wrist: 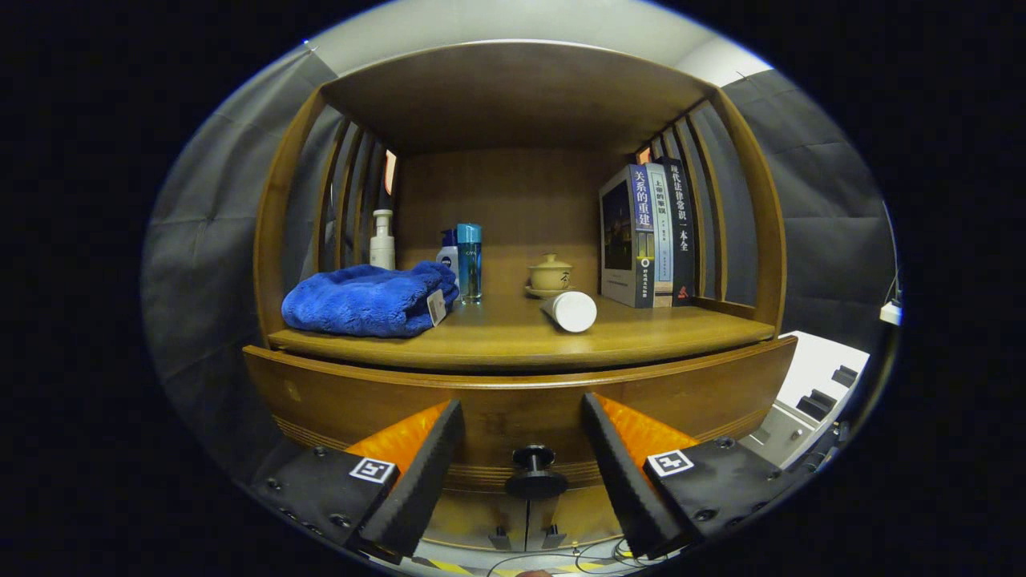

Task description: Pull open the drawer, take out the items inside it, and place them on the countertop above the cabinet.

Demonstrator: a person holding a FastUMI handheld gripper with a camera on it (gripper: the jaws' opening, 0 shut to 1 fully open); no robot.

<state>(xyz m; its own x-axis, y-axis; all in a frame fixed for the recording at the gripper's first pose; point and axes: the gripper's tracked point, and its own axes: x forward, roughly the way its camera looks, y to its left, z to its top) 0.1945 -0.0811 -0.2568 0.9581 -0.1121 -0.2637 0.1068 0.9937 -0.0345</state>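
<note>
A wooden cabinet drawer front [337, 397] spans the view just below the countertop [521, 340]. Its dark round knob [535, 469] sits between my two fingers, a little beyond the fingertips. My gripper [523, 417] is open, its fingers apart on either side of the knob and not touching it. On the countertop lie a folded blue towel [365, 300] at the left and a white cylinder [571, 310] on its side near the middle. The drawer's inside is hidden.
At the back of the shelf stand a white pump bottle [382, 240], a blue bottle [469, 260] and a lidded tea cup [551, 275]. Three books [649, 236] stand upright at the right. A white device [809, 385] sits right of the cabinet. Cables lie on the floor below.
</note>
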